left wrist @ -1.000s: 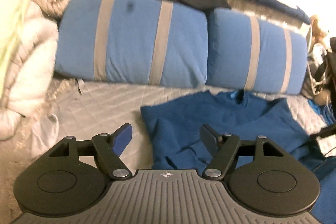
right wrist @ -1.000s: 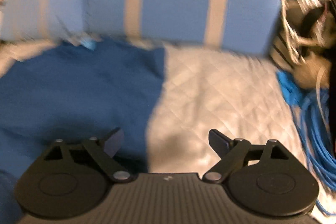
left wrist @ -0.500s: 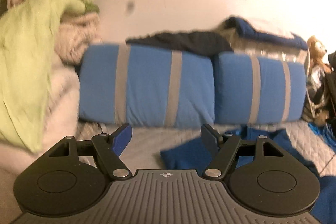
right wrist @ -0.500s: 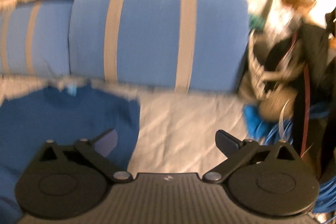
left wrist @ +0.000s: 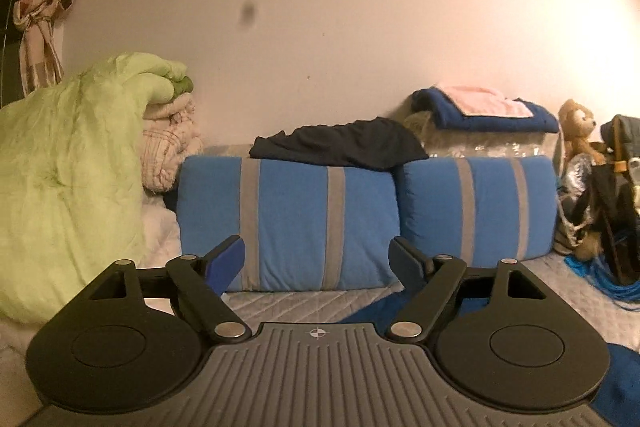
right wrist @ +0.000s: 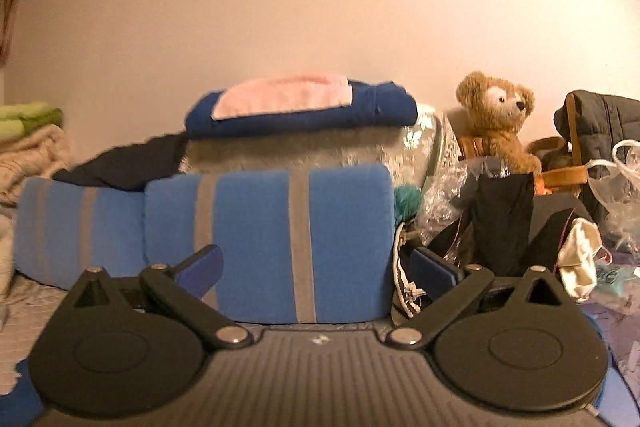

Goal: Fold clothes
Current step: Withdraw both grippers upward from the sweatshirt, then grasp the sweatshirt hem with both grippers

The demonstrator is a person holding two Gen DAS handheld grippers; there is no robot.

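The two blue pillows [left wrist: 288, 223] with grey stripes are taken as the landmark, propped on edge along the wall. On top of them a dark, limp garment [left wrist: 340, 145] is draped, and behind it a folded navy cloth [right wrist: 304, 111] with a pink towel [right wrist: 280, 95] is stacked. Left of the pillows a puffy lime-green quilt [left wrist: 68, 179] is heaped; right of them a furry brown teddy bear [right wrist: 496, 119] and crinkled plastic bags are crowded. In front of the pillows, on the quilted grey bedcover [left wrist: 304, 307], the blue garment [left wrist: 372, 311] is glimpsed, mostly hidden by the gripper body. The left gripper [left wrist: 318, 259] is seen with jaws just widened, nothing between them. The right gripper [right wrist: 316, 265] is spread wide and empty.
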